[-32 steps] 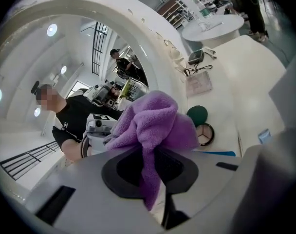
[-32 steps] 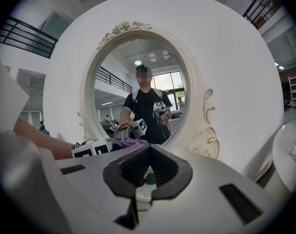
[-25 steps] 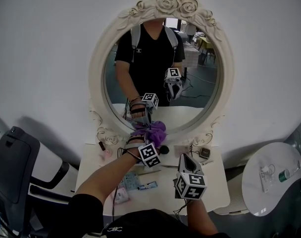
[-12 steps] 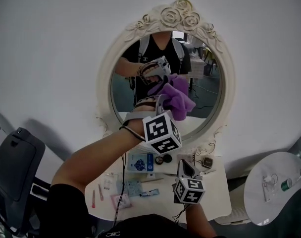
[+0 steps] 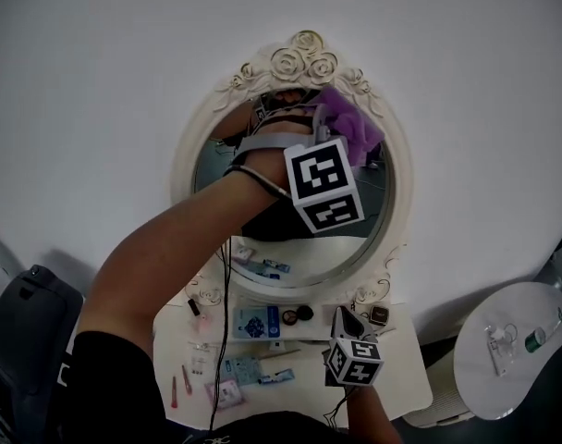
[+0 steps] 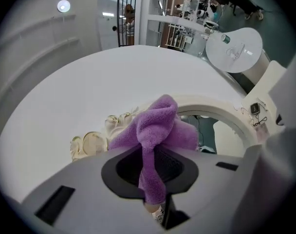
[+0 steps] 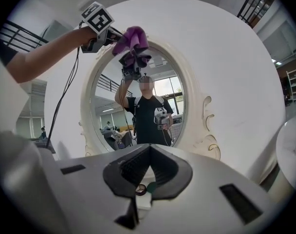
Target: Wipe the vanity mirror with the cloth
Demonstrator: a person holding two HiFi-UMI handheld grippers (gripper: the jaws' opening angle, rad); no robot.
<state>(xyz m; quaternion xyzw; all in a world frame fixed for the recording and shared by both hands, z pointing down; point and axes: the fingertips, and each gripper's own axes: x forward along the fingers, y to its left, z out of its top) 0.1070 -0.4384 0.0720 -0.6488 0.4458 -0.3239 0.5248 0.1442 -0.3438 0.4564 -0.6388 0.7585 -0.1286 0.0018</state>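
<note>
Plain white wall (image 5: pixel 96 81) fills most of the head view. An oval vanity mirror (image 5: pixel 212 169) in a cream frame carved with roses stands against it, above a small white vanity table (image 5: pixel 406 345). The person's left arm reaches way up. The left gripper (image 5: pixel 323 123) sits at the top of the glass, a bit right of centre, just under the roses. Its jaws are clamped on a purple fluffy cloth (image 5: pixel 353 123). The left gripper view shows a strip of the cloth pinched between them, with the rest bunched out in front by the frame's inner edge. From the right gripper view the cloth looks pressed to the very top of the glass, with the gripper's reflection right underneath it.

The right gripper (image 5: pixel 341 313) hangs low over the back of the table, well apart from the cloth and pointing at the mirror. Its jaws are together with nothing between them. In the glass, that view catches the reflection of the person in a black T-shirt with one arm raised.

On the table lie a few light blue packets (image 5: pixel 253 322), two small dark round compacts (image 5: pixel 298 315), a little black square box (image 5: pixel 380 314) and some pink sticks (image 5: pixel 185 378). A black cable (image 5: pixel 224 313) hangs down from the left arm. Off to the right is a round white side table (image 5: pixel 489 359) with a small green-ended bottle (image 5: pixel 537 338) on it. A dark chair (image 5: pixel 22 322) sits at lower left.
</note>
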